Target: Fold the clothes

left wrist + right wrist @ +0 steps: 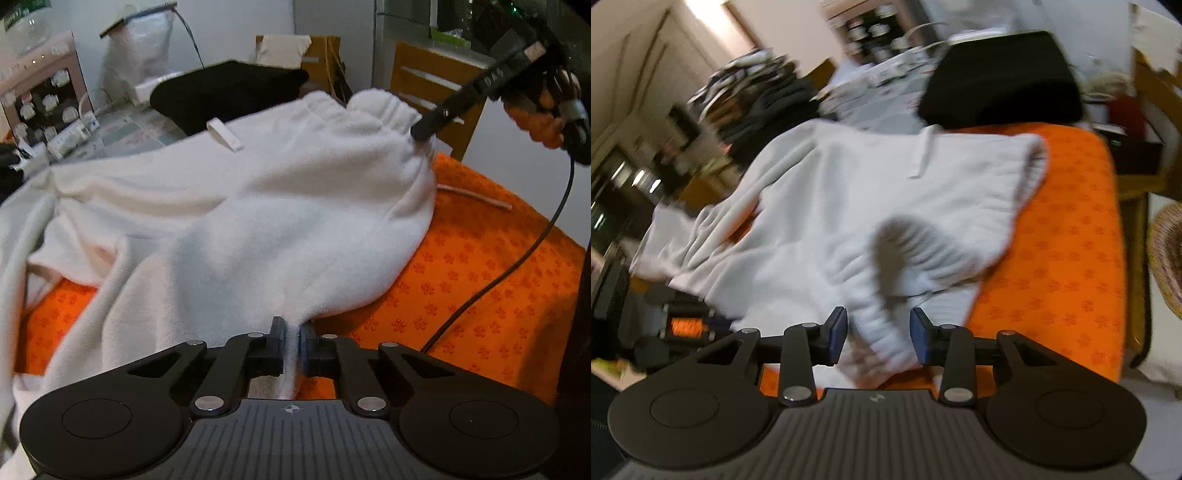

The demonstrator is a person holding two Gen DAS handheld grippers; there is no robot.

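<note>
Left gripper (293, 332) clamped tight on a thin pinch of the white fleece garment (229, 206), right at the near edge where it meets the orange cloth (480, 280). Right gripper (878, 334) standing apart, ribbed waistband (886, 325) running between the pads but not squeezed, so nothing held on that side. Right-wrist view pretty smeared, so no calling whether either pad brushes the fabric.

Garment sprawled across the orange-covered surface, looks like fleece trousers or similar: gathered waistband at the end by the right gripper, rest trailing off toward the cluttered side. Small white loop or tag (224, 133) lying on top. Folded black garment (229, 96) sitting just beyond it, out of the way. Loose white cord (476, 196) on the orange cloth near the waistband, possibly a drawstring.

Handling guess: soft, floppy, light but bulky. Zero stiffness, so sags and bunches wherever unsupported. Fuzzy pile probably grips the pads well, not slippery, not fragile.

Best holds, probably: the ribbed waistband, thicker and elastic, takes a firm pinch without sliding out. Corners or hems for the other end. Grabbing single-layer mid-fabric just drags up a tent and wrecks the fold line.
</note>
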